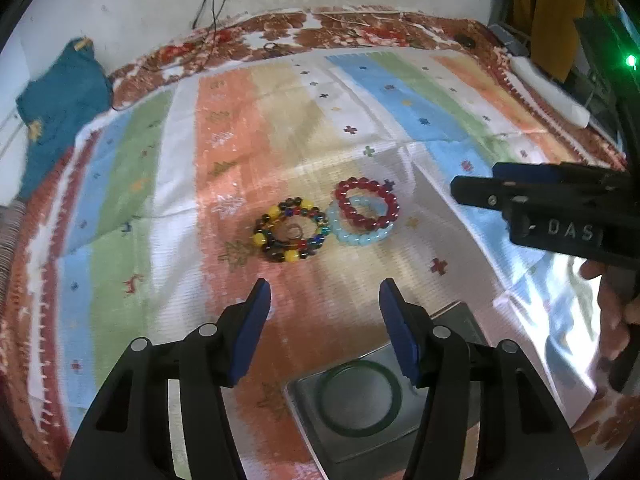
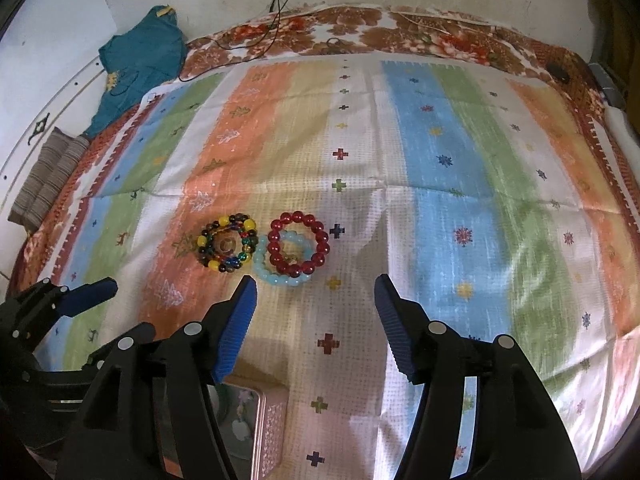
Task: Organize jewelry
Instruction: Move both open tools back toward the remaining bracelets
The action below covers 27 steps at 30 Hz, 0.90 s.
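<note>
Three bead bracelets lie together mid-cloth: a multicoloured one [image 1: 291, 230] [image 2: 227, 245] on the left, a red one [image 1: 367, 203] [image 2: 299, 242] lying over a light blue one [image 1: 362, 236] [image 2: 276, 276]. A green bangle [image 1: 361, 398] sits in an open metal box [image 1: 308, 396] under my left gripper [image 1: 325, 296], which is open and empty, just short of the bracelets. My right gripper [image 2: 316, 292] is open and empty, close behind the red and blue bracelets. The box edge also shows in the right wrist view [image 2: 268, 432].
A striped, patterned cloth [image 2: 440, 160] covers a floral bedsheet [image 2: 360, 32]. A teal garment [image 2: 140, 60] and a folded striped cloth [image 2: 48, 176] lie at the far left. A cable [image 2: 276, 4] runs along the wall. The right gripper's body [image 1: 560, 208] is at the right in the left wrist view.
</note>
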Available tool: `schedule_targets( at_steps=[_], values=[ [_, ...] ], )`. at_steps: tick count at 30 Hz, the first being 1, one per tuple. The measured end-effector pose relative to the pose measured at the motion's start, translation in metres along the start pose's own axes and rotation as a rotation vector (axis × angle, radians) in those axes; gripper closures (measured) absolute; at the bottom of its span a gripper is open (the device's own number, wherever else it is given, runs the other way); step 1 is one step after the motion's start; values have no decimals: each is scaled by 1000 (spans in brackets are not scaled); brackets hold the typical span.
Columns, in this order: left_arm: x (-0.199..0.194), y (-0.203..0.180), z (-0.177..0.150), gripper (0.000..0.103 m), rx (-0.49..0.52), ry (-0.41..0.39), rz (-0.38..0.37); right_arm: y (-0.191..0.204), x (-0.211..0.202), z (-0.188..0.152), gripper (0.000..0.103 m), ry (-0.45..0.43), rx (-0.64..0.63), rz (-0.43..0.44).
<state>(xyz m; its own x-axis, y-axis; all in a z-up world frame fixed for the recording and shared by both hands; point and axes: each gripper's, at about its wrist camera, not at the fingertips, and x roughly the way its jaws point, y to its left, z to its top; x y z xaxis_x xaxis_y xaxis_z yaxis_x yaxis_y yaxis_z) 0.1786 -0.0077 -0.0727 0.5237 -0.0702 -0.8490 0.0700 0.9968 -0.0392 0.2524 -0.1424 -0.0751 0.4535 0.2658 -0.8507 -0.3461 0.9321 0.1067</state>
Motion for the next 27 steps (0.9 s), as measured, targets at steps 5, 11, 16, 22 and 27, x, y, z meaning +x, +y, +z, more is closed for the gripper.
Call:
schedule_targets(
  at_steps=[5, 11, 16, 22, 27],
  values=[
    [14, 10, 6, 46, -35, 7, -26, -1, 10, 4, 42, 16, 1, -2],
    [31, 16, 11, 46, -39, 31, -28, -3, 25, 9, 42, 40, -1, -13],
    [41, 20, 17, 46, -35, 41, -37, -3, 39, 12, 42, 62, -2, -10],
    [55, 20, 23, 46, -13, 51, -43, -8, 57, 15, 42, 90, 14, -43],
    [64, 18, 29, 46, 12, 60, -46, -12, 67, 19, 42, 108, 32, -37]
  ],
)
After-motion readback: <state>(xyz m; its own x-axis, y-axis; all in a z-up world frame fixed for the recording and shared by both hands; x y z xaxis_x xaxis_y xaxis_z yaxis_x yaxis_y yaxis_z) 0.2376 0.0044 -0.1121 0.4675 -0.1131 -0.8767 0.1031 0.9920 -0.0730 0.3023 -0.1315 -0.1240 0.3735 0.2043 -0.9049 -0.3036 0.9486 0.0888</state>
